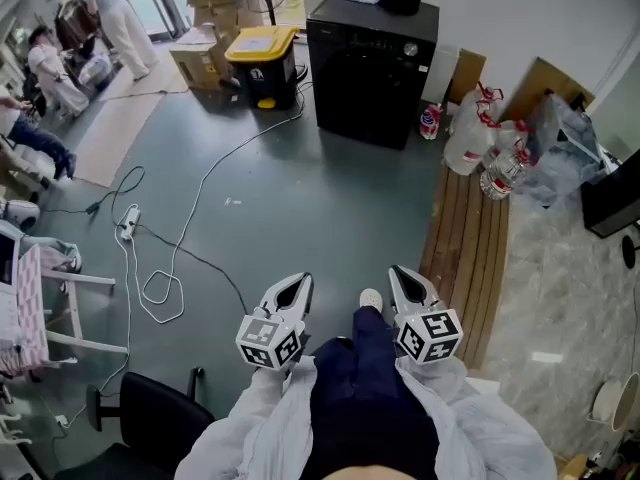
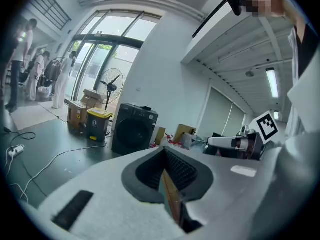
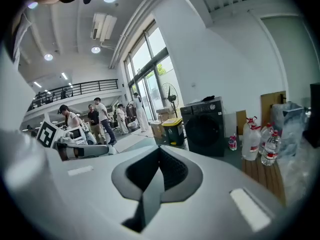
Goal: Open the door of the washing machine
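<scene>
The black front-loading washing machine [image 1: 372, 66] stands against the far wall with its round door closed; it also shows in the left gripper view [image 2: 134, 129] and the right gripper view [image 3: 204, 126]. Both grippers are held close to the person's body, several steps short of the machine. My left gripper [image 1: 300, 280] is shut with nothing between its jaws [image 2: 164, 153]. My right gripper [image 1: 400, 272] sits beside it, jaws together and empty too [image 3: 160, 153]. Both point toward the machine.
A yellow-lidded bin [image 1: 262, 63] and cardboard boxes [image 1: 205, 53] stand left of the machine. Plastic bottles and bags [image 1: 475, 133] lie to its right, by wooden planks [image 1: 470, 248]. Cables [image 1: 160, 288] and a power strip [image 1: 127, 223] cross the floor. A black chair [image 1: 150, 413] is near left; people stand far left.
</scene>
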